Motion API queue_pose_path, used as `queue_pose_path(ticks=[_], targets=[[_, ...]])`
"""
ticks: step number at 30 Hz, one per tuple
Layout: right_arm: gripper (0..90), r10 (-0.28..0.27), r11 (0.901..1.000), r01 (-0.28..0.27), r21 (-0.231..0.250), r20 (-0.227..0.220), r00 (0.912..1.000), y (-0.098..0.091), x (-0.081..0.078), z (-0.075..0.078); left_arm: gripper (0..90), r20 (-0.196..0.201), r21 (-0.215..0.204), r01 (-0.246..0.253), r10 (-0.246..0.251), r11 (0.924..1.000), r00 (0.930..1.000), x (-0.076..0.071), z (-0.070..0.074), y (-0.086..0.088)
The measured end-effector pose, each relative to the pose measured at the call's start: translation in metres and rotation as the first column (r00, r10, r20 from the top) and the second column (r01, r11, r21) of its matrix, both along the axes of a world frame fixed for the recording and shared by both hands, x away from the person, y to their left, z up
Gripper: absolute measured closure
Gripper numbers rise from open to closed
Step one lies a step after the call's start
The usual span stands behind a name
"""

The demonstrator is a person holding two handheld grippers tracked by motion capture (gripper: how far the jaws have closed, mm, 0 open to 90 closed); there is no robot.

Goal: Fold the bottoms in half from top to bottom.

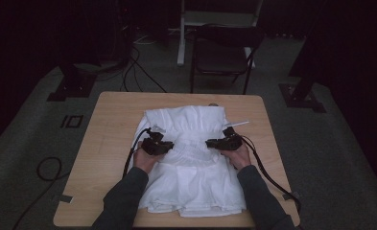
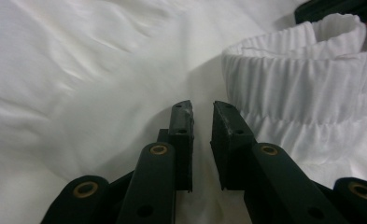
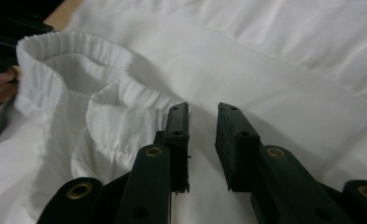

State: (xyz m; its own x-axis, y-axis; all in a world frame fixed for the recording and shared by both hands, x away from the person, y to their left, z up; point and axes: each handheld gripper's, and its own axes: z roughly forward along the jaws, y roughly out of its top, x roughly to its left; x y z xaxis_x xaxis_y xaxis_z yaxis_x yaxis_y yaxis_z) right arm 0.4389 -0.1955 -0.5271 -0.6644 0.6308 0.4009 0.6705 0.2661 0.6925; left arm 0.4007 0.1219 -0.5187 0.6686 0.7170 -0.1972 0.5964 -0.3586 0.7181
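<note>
White gathered-waist cotton garment (image 1: 191,158) lies spread on wooden table (image 1: 109,120); no fold made yet. Your left gripper (image 2: 202,116) and right gripper (image 3: 203,119): jaws narrowly apart, pinching nothing.

You find no readable text, label, brand or number anywhere in these views; the white garment (image 1: 191,158), the wooden table (image 1: 104,143) and the floor carry no legible marking.

The high view is dim and grainy, black at its edges from nine to three o'clock; only the worktop (image 1: 109,143) and white garment (image 1: 191,182) catch light. Both gripper views are brighter, the cloth nearly blown out, with soft shadows beside the gathered band (image 2: 302,84) and blurred near edges.
</note>
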Motion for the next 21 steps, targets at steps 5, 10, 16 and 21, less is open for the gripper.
queue_pose_path(ticks=[5, 10, 16, 21], targets=[[71.3, 0.06, 0.9981, -0.06, 0.015, 0.028, 0.9978, -0.002, -0.018, 0.005, 76.1, 0.022, -0.013, 0.048, -0.048, 0.9988, 0.9986, -0.02, -0.001, -0.001], [69.9, 0.142, 0.9897, -0.142, 0.015, 0.034, 0.9893, -0.003, -0.036, 0.005, 74.3, 0.022, -0.015, 0.083, -0.083, 0.9964, 0.9963, -0.037, -0.006, -0.001], [67.2, 0.131, 0.9913, -0.131, -0.013, 0.097, 0.9866, -0.005, -0.044, 0.015, 72.2, 0.015, 0.004, 0.104, -0.104, 0.9946, 0.9945, -0.048, -0.011, 0.0], [65.5, 0.066, 0.9971, -0.063, -0.042, 0.087, 0.994, 0.004, -0.038, 0.014, 70.8, 0.013, 0.003, 0.113, -0.113, 0.9936, 0.9935, -0.054, -0.012, 0.0]])
